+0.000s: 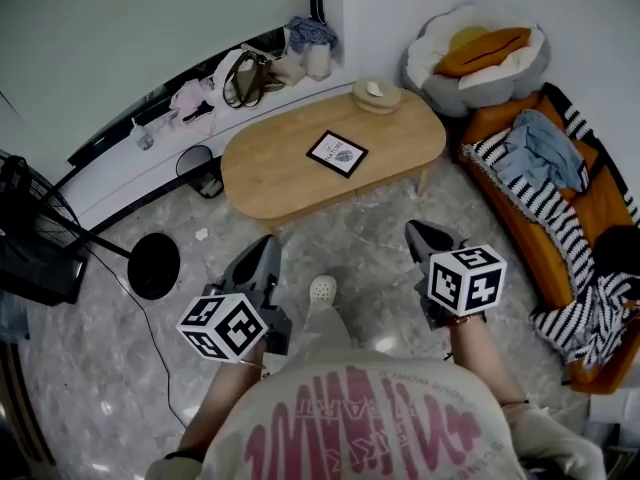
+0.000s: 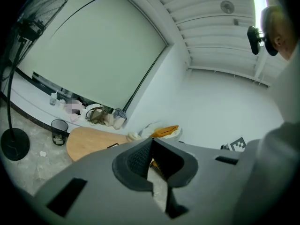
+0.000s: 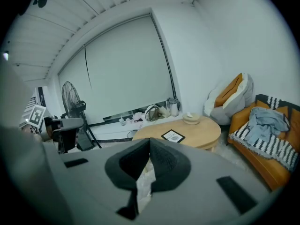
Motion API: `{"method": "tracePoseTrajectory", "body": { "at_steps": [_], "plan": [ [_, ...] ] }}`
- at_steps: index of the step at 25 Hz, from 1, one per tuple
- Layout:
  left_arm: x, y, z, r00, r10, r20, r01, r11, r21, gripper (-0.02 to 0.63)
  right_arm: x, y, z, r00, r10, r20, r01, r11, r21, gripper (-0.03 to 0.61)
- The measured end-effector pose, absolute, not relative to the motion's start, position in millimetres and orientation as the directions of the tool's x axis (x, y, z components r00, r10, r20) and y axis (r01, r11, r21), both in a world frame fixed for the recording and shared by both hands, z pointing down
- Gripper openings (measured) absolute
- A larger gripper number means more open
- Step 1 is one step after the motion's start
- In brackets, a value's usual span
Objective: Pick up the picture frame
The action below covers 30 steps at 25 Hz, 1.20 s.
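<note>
Black-rimmed square picture frame [image 1: 337, 153] lies flat at middle of oval wooden bench [image 1: 270, 183]. Left tongs [image 1: 266, 248], right tongs [image 1: 422, 233]: both clenched, empty, well short of bench. Frame probably light, stiff, maybe fragile. Best pinched by one rim edge.

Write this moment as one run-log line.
black picture frame: flat on oval wooden table | left gripper: shut, empty | right gripper: shut, empty
</note>
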<state>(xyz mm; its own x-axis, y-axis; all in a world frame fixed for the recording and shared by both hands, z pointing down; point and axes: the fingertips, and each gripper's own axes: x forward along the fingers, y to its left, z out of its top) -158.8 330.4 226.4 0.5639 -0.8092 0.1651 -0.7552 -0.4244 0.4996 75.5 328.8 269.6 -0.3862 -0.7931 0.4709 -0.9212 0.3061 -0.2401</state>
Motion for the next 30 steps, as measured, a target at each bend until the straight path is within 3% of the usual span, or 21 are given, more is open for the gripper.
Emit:
{"method": "tracePoseTrajectory", "body": {
  "at_steps": [22,30],
  "plan": [
    [-154,20,182,0.705,-0.701,0.11,-0.657,-0.587,0.472,0.003,59,61,236,-0.285,-0.856,0.431,-0.949,0.188,-0.254,0.005],
    [-149,-27,238,0.731,-0.647,0.217,-0.649,-0.561,0.513,0.003,70,42,283,-0.228,-0.83,0.509,-0.954,0.085,-0.289,0.005]
  ]
}}
